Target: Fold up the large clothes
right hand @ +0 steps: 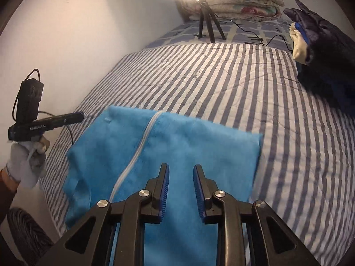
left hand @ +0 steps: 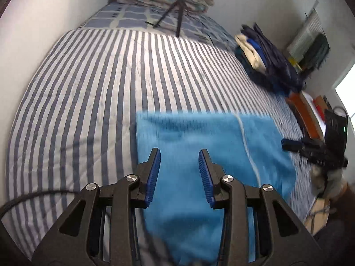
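Left gripper (left hand: 179, 155) and right gripper (right hand: 180, 170) both point downward, jaws apart

Each hand-held gripper (left hand: 179, 153) is black with ribbed blue pads (right hand: 165, 188) and silver screws (right hand: 103, 204); one hand (right hand: 28, 161) wears a grey glove.

Bright blue fleece garment (right hand: 177, 146) with white zipper (right hand: 137, 153) on blue-and-white striped bedspread (left hand: 88, 93).

Left wrist view: looks steeply down along its own fingers from close above the blue garment (left hand: 199, 146), toward the head of the bed (left hand: 88, 88). Right wrist view: same downward tilt and heading, from the garment's other side. Both share the garment, the bed, the tripod (right hand: 207, 22) and the clothes pile (left hand: 266, 57).
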`<state>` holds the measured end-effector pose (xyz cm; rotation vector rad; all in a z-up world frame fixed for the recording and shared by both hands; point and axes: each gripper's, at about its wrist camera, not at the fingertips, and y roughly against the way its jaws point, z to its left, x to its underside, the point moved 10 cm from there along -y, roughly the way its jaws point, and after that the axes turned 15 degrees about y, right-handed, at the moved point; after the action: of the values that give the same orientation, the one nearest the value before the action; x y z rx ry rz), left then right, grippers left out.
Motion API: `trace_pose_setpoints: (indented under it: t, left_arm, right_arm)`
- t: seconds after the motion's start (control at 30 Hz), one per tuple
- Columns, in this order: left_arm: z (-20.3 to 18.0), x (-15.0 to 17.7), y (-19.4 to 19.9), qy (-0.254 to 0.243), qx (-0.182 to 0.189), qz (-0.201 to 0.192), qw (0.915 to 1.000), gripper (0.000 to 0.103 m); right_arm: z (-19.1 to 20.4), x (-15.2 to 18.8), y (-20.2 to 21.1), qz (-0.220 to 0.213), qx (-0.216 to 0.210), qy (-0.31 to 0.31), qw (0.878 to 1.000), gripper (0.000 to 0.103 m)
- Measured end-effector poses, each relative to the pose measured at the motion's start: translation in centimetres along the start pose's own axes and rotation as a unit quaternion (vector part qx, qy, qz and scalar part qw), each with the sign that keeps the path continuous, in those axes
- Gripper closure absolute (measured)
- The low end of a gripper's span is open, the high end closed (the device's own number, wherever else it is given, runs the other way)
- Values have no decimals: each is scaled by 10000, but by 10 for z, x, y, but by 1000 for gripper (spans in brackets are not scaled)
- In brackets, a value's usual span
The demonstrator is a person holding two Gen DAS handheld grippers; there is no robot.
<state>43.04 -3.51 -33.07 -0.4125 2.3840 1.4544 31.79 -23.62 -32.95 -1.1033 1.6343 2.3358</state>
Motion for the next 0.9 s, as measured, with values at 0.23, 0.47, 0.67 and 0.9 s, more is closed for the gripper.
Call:
trace_pose_setpoints:
  t: [0.23,0.47,0.67,0.9]
  left_arm:
    - [43,49,-22,0,-687,451,9966,66]
    - [45,68,-23,-288,-883,418,9948,64]
    - [56,70,9,303,-483,307,9979,56]
    - [76,68,22,2187,1080,766,9668,36]
  right_arm:
    - [0,52,-3,317,189,-77,9993,82]
    - [6,95,5,474,443,47,9979,83]
    - [-5,99,41,228,273,-393,9986,78]
    - [-30,93,54,-432,-322,-1324,9897,34]
